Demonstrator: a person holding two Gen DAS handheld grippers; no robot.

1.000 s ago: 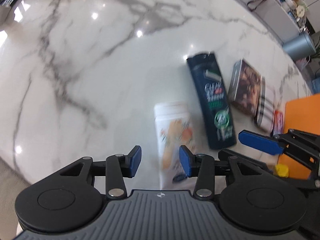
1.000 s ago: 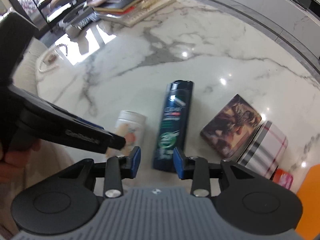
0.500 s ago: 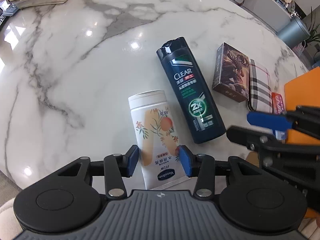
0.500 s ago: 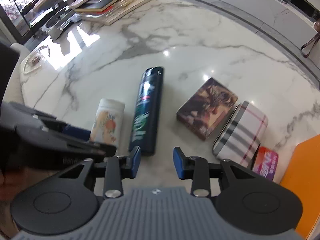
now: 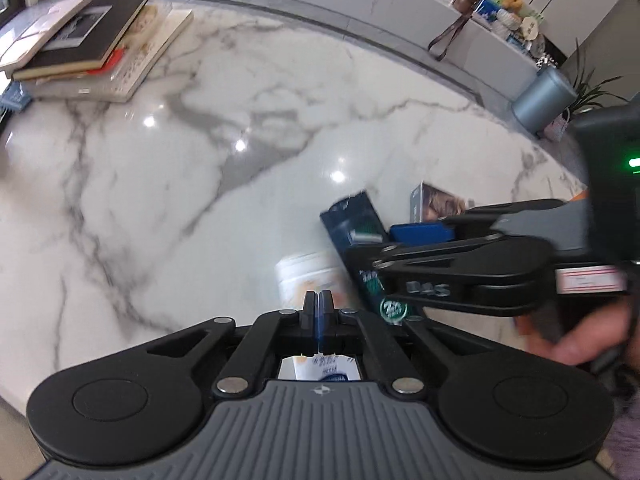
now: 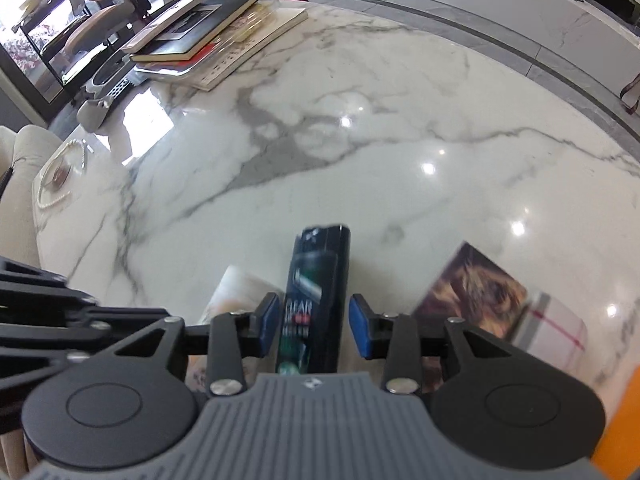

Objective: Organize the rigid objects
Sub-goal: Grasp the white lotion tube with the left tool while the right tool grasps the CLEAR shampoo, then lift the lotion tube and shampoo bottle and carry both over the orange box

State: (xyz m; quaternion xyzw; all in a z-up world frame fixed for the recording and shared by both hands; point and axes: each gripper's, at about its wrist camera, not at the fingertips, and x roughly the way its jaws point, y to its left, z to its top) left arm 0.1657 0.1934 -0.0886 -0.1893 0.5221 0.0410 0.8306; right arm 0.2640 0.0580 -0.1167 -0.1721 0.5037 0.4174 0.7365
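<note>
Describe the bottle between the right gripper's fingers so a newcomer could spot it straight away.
On the white marble table, look at the row of items at the near edge. The dark shampoo bottle lies flat between a white lotion bottle and a brown picture box, with the right gripper open around it. It is the only dark, long, slim item there.

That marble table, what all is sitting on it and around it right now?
Table: one, white marble with grey veins.
Books: one stack, black on top, far left corner.
Shampoo bottle: one, dark blue, lying flat, near edge.
Lotion bottle: one, white, beside the shampoo.
Picture box: one, brown, right of the shampoo.
Plaid box: one, white and grey, against the picture box.
Bin: one, grey, beyond the table.
Left gripper: shut, empty.
Right gripper: open, astride the shampoo.
Hand: one, holding the right gripper.
</note>
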